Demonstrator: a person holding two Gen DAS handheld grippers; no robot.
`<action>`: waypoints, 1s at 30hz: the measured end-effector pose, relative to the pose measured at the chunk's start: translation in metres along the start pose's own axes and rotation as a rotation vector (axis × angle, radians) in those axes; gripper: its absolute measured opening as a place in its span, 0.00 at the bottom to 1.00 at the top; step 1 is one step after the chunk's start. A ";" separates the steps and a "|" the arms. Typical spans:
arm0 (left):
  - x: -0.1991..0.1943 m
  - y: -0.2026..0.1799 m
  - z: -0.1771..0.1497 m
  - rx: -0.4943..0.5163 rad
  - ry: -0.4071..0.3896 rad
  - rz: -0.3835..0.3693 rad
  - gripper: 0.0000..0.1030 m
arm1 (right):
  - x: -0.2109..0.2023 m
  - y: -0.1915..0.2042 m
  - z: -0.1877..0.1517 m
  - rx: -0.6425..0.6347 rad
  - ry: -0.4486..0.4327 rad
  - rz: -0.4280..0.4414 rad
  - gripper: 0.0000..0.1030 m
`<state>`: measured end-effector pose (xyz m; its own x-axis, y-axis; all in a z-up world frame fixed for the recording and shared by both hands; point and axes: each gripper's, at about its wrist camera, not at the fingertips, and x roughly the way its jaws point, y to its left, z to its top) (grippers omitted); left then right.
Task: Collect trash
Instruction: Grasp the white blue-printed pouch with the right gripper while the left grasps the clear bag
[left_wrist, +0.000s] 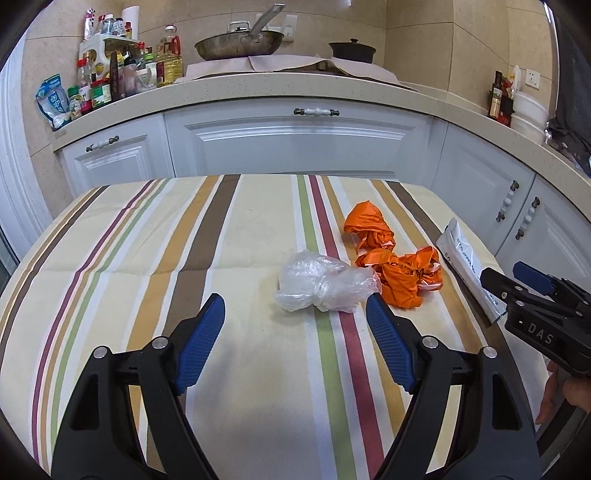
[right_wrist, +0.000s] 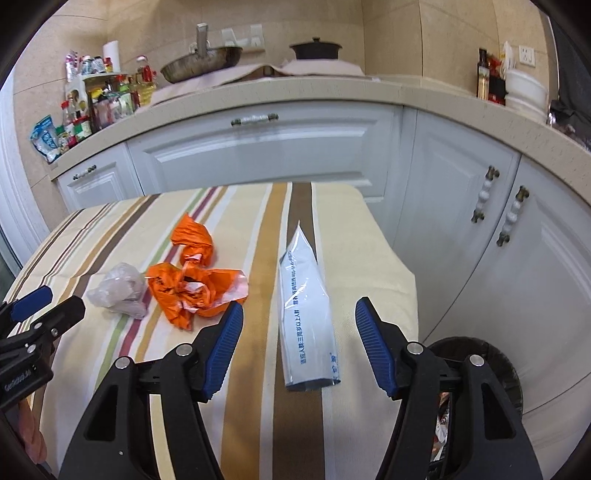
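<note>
Blue-padded left gripper (left_wrist: 295, 317) jaws stand apart, empty, aimed at the clear plastic wad (left_wrist: 325, 284) lying just ahead, nearer the right pad. Right gripper (right_wrist: 299, 325) jaws likewise apart, straddling the white sleeve (right_wrist: 306, 317) flat on the striped worktop (left_wrist: 147, 258). Orange bag (right_wrist: 192, 284) crumpled between. Bin (right_wrist: 506, 373) waits below the edge, likely the drop point.

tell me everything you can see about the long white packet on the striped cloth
The white packet is a long, flat plastic sleeve, glossy and slightly creased, with blue print running along its length. Its far end narrows to a point; the near end is cut square with a clear sealed strip. It lies flat on the striped cloth near the table's right edge, over a brown stripe. Nothing else touches it: the orange bag lies apart to its left, and the right gripper hovers over it with open jaws.
</note>
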<state>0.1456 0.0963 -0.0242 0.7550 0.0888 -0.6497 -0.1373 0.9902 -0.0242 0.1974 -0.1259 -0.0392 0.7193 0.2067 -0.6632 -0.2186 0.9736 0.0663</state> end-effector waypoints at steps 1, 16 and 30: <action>0.001 0.000 0.001 -0.001 -0.001 -0.006 0.79 | 0.003 -0.001 0.001 0.003 0.013 0.000 0.62; 0.031 -0.006 0.016 0.003 0.048 -0.039 0.66 | 0.032 -0.005 0.003 -0.003 0.154 0.050 0.54; 0.038 -0.004 0.007 0.022 0.071 -0.050 0.20 | 0.029 -0.001 0.001 -0.030 0.150 0.064 0.33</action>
<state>0.1795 0.0968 -0.0439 0.7130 0.0323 -0.7004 -0.0864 0.9954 -0.0420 0.2188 -0.1205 -0.0580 0.5973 0.2492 -0.7623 -0.2818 0.9551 0.0914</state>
